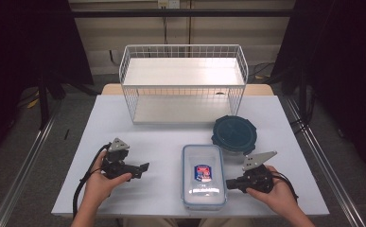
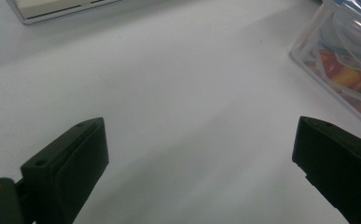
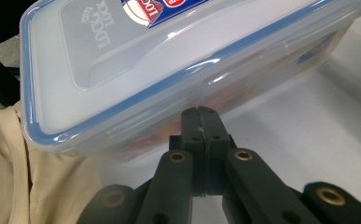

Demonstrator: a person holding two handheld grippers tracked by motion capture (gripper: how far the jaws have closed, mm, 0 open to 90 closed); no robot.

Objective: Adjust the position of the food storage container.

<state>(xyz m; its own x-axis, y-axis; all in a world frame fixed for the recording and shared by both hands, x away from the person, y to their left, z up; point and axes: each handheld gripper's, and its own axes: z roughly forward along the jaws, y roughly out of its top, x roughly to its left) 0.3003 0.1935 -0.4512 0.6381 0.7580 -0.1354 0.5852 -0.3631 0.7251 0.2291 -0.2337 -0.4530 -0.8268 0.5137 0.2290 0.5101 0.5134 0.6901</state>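
box [image 1: 204, 176] just ahead of R gripper [image 3: 200, 112] | fingers closed, empty

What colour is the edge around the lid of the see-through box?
Light blue. The lid's rim on the clear box shows best in the right gripper view.

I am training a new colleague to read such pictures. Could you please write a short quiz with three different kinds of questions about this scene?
1. True or false: the right gripper is shut, its tips close to the side of the rectangular container.
2. Which thing stands nearest the wire shelf? A) the round dark-lidded container B) the left gripper C) the person's right hand
3. Fill in: the left gripper's jaws stand ____ over the bare white table.

Key: 1 true; 2 A; 3 open (wide apart, nothing between them).
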